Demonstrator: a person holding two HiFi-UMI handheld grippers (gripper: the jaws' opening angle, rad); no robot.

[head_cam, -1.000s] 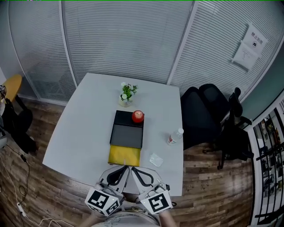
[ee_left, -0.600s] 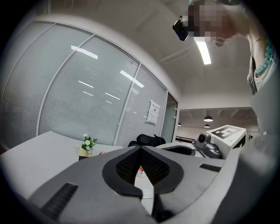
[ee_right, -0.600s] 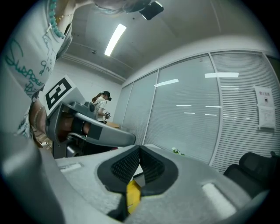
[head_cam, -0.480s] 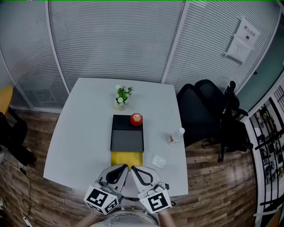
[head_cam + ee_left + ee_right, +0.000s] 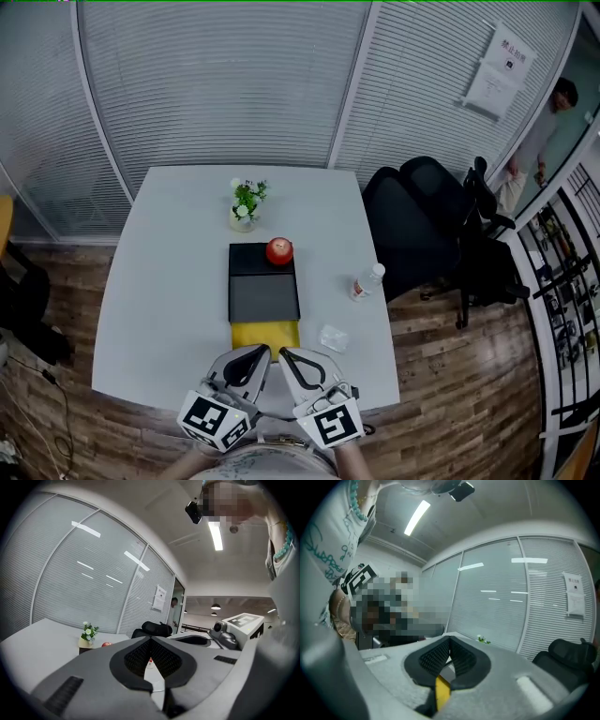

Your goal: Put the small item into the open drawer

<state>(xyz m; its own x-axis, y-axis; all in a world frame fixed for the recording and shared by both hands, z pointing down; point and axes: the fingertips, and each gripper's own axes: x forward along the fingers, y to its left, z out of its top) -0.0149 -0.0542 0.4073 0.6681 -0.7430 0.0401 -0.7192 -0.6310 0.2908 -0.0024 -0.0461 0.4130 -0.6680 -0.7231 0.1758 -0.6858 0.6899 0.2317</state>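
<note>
Task not started, by the look of it. The small item (image 5: 332, 337) lies on the tabletop (image 5: 169, 281), just right of the open drawer (image 5: 265, 334). The left gripper (image 5: 265, 350) and right gripper (image 5: 283, 353) are both clenched and empty at the near edge. Grasping it and dropping it in are left.

We see the drawer (image 5: 265, 334) pulled open from the near end of a low black box (image 5: 263, 286), its yellow inside bare and facing up. The small item (image 5: 333, 337), a pale, crinkled, see-through packet, lies flat on the white bench (image 5: 169, 281) just right of the drawer, near it but not touching.
</note>
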